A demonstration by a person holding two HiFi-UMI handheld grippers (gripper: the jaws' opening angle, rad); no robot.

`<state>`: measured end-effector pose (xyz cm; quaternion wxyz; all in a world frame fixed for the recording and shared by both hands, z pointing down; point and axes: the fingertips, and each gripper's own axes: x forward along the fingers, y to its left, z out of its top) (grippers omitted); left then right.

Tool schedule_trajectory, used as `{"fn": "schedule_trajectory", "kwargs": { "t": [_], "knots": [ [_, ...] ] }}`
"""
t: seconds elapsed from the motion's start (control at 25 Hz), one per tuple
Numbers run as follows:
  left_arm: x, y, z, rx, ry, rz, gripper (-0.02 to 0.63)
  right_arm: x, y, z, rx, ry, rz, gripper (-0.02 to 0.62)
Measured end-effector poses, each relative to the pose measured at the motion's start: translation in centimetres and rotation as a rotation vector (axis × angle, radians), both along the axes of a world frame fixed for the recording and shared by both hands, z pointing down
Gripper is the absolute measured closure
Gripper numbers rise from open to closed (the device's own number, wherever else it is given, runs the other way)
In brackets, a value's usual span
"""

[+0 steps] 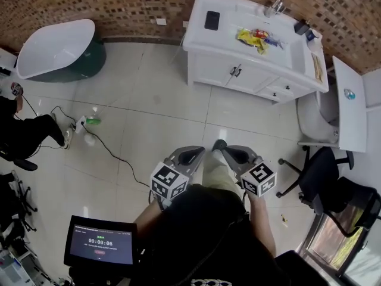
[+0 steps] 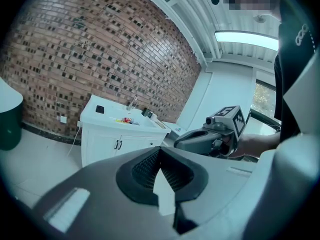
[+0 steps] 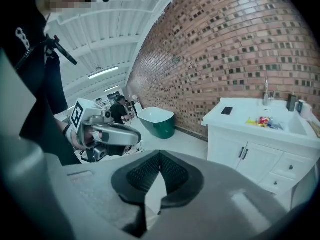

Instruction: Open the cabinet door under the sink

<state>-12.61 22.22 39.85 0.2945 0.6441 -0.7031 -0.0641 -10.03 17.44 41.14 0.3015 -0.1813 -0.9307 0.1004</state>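
- Head view: the left tongs and right tongs are held side by side at the person's waist. Both are pressed together and carry nothing.
- Head view: the cabinet door is closed. It sits under the white worktop with the sink, well apart from the tongs across the tiled floor.
- Head view, room: the floor in front of the door is bare, so the door has space to swing. A black cable trails on the left and an office chair stands on the right, both off the straight line.
- Left gripper view: the tips meet with nothing between them. The cabinet stands ahead and to the left, its twin handles just beside each other at the door seam.
- Right gripper view: the jaws are fully together and empty, with the cabinet ahead and to the right.
- Judgement, risks: the tongs must part before the reach, or they will only knock the handle. The handles are slim and sit close together, so a sloppy grab could slip or catch both. Drifting left risks snagging the cable.
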Motion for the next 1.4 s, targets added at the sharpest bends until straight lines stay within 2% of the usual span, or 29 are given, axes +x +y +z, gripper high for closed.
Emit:
{"fn": "schedule_trajectory", "kwargs": {
  "t": [0.2,0.44,0.68,0.88,1.12,1.24,1.4],
  "knots": [
    [0.0,-5.0,0.3,-0.039,-0.005,0.059,0.591,-1.8,-5.0,-0.2,-0.018,-0.016,0.014,0.604],
    [-0.9,-13.1,0.0,-0.049,-0.049,0.111,0.591,-1.4,-14.8,1.3,-0.044,-0.027,0.103,0.604],
    [-1.5,-16.6,0.0,-0.098,-0.067,0.113,0.591,-1.3,-21.8,2.8,-0.064,-0.029,0.167,0.604],
    [-1.4,-16.8,1.3,-0.14,-0.032,0.064,0.591,-2.2,-23.8,4.1,-0.067,-0.012,0.13,0.604],
    [0.6,-17.2,2.1,-0.155,0.01,0.106,0.591,-2.8,-24.4,5.2,-0.058,0.036,0.098,0.604],
    [-1.9,-17.9,3.6,-0.153,0.044,0.112,0.591,-5.5,-24.6,6.5,-0.032,0.069,0.072,0.603],
    [-5.6,-19.1,5.4,-0.144,0.046,0.159,0.591,-8.6,-24.5,8.5,-0.013,0.1,0.063,0.604]
  ]
}}
